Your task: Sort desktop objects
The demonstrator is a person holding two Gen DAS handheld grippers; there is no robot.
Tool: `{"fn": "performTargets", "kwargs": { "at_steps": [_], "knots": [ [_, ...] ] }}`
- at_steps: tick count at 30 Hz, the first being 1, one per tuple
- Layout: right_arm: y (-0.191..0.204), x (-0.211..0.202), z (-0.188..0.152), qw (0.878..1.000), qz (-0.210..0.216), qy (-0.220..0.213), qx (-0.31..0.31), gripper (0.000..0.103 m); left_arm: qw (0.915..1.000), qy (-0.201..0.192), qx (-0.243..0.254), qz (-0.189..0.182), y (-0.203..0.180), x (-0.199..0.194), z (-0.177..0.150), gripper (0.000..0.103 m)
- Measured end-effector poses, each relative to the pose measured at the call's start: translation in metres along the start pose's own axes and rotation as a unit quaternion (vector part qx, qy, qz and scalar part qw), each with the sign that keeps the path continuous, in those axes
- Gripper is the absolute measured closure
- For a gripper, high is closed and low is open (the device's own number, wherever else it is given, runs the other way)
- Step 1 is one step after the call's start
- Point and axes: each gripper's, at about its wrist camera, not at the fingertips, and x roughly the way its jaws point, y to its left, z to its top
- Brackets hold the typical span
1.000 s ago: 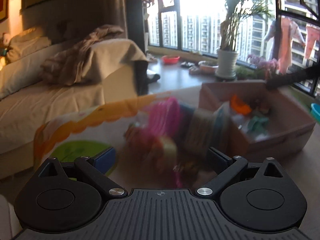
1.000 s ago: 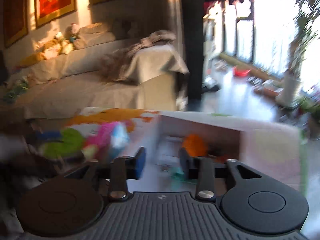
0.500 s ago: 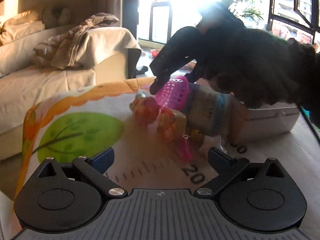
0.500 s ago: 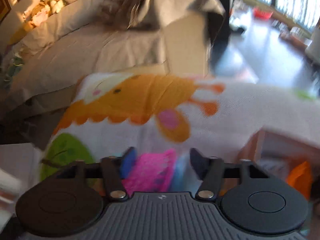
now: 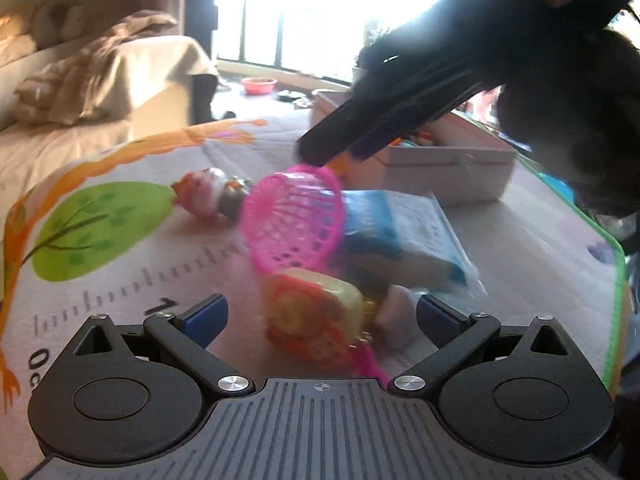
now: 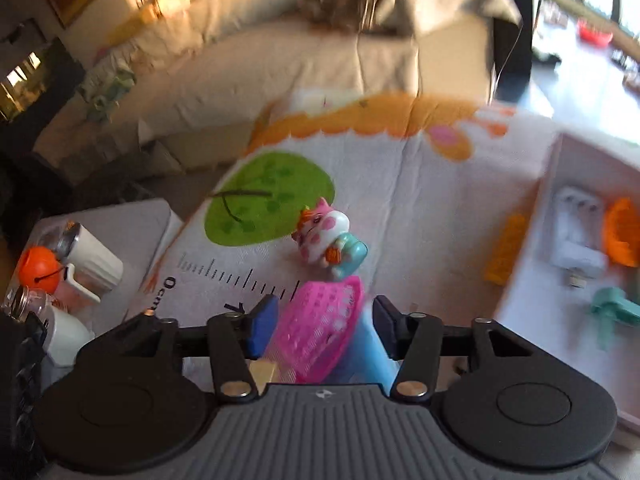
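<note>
pink mesh basket (image 6: 320,332), blue-padded claw (image 6: 324,320)

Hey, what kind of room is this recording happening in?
Most likely a home living room: a cloth-covered sofa with a rumpled blanket, tall windows and a children's play mat strewn with toys, such as a cat figurine.

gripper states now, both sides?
Left gripper: open, holding nothing; a yellow toy lies between its jaws.
Right gripper: open, around the pink basket, not clamped.
</note>
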Motion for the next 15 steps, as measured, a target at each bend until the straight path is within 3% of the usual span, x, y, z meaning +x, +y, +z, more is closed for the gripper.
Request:
{"fn": "performTargets", "kwargs": {
  "at_steps": [3,10,15],
  "knots": [
    [-0.010,-0.033,-0.024,0.999,-0.011,-0.038,0.001,0.042,0.9995,0.003,0.015,0.027,-0.005,0.006,0.002,0.000],
    [-0.027,-0.051,-0.080,0.998,-0.043,-0.054,0.000,0.042,0.9890,0.006,0.015,0.147,0.008,0.014,0.017,0.000],
    [-0.011,-0.055,-0.102,0.989,-0.084,-0.106,-0.062,0.042,0.9848,-0.001,-0.020,0.173,0.020,0.002,0.028,0.000]
  ]
}}
